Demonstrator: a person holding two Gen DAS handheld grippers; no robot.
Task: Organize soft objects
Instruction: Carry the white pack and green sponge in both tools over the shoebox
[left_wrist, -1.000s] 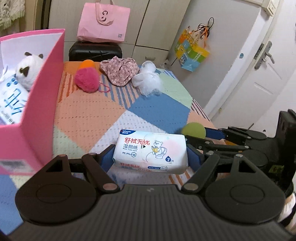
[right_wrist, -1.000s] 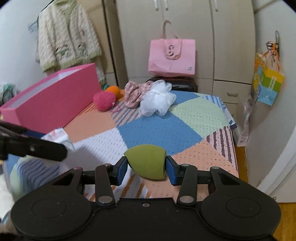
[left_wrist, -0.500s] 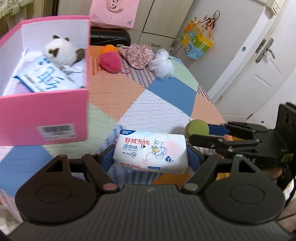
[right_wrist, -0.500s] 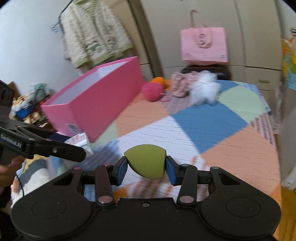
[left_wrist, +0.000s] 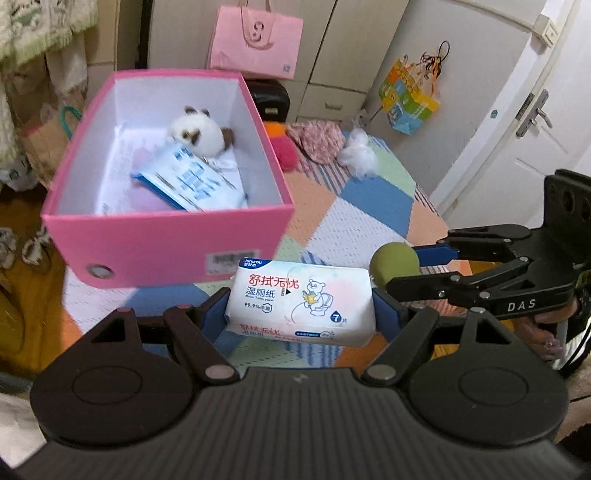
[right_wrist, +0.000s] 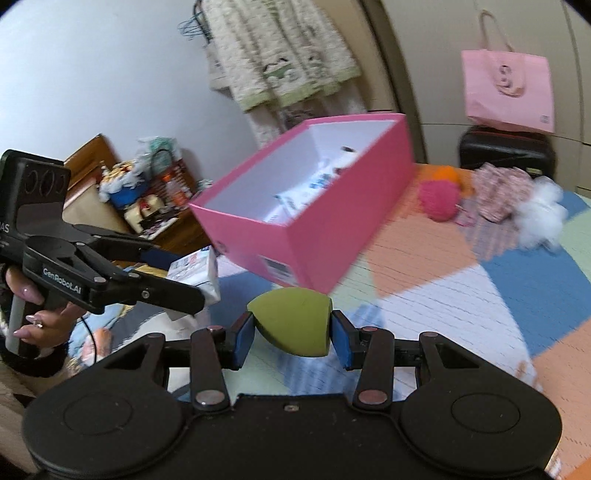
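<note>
My left gripper (left_wrist: 300, 314) is shut on a white pack of wet wipes (left_wrist: 301, 301), held above the patchwork bed in front of the pink box (left_wrist: 166, 236). My right gripper (right_wrist: 292, 332) is shut on an olive-green sponge (right_wrist: 293, 321), also lifted off the bed; the sponge (left_wrist: 394, 260) shows to the right of the wipes in the left wrist view. Inside the box lie a white plush toy (left_wrist: 199, 133) and a blue-and-white pack (left_wrist: 192, 181). The left gripper (right_wrist: 173, 280) with its pack shows at the left of the right wrist view.
At the far end of the bed lie a pink pompom (right_wrist: 439, 199), an orange ball (right_wrist: 448, 173), a floral cloth (right_wrist: 498, 192) and a white mesh puff (right_wrist: 543, 218). A pink bag (left_wrist: 255, 37) hangs on the wardrobe. A cluttered side table (right_wrist: 140, 199) stands left of the bed.
Both grippers rose and swung left toward the pink box with their loads. The box's open inside has come into the left wrist view, and the box now fills the middle of the right wrist view.
</note>
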